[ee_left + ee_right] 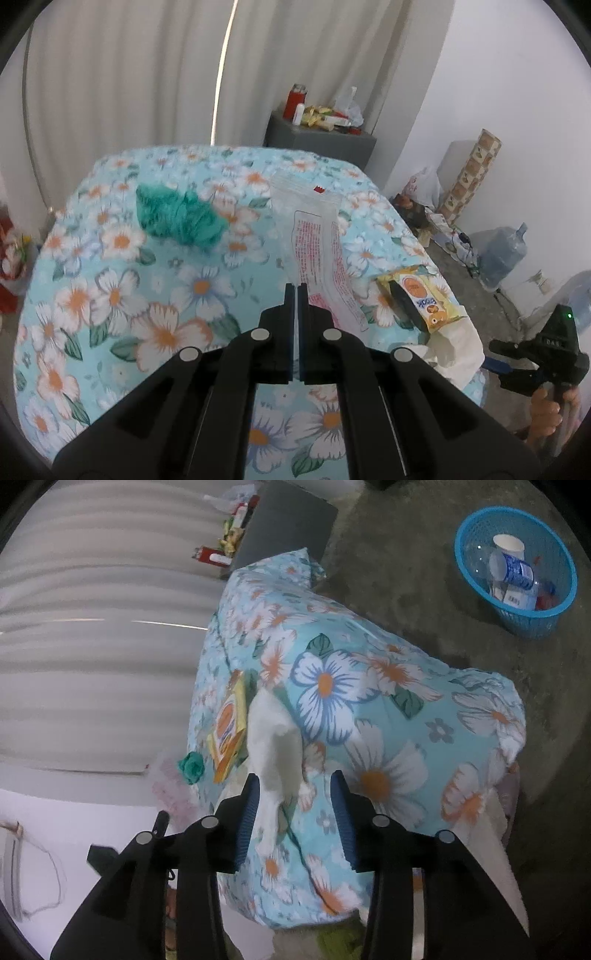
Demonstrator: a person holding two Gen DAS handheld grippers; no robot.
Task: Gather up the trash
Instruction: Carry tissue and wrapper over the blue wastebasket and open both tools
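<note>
Left wrist view looks down on a table draped in a blue flowered cloth [110, 295]. The left gripper [297, 291] has its jaws pressed together, and they seem to pinch the near edge of a clear plastic bag [314, 236] printed with red text, though the contact itself is hard to make out. The bag stretches from the jaws toward the far edge of the table. A green fuzzy clump [177, 218] lies on the cloth toward the far left corner, well apart from the bag. Near the right edge lies a yellow snack wrapper [424, 299], and just beside it, at the same edge, a crumpled white tissue [458, 350]. Beyond that edge the right gripper [539, 354] shows as a black body held by a hand [550, 410].

Right wrist view shows the right gripper [295, 808] with its jaws spread. The white tissue [273, 734] lies between them, its lower end against the left blue pad [245, 827], not squeezed. The yellow snack wrapper [229, 723] lies just beside the tissue, and the green fuzzy clump [192, 768] sits past it. On the concrete floor, well apart from the table, stands a blue basket [535, 624] holding a paper cup [509, 544] and a plastic bottle [513, 568].
</note>
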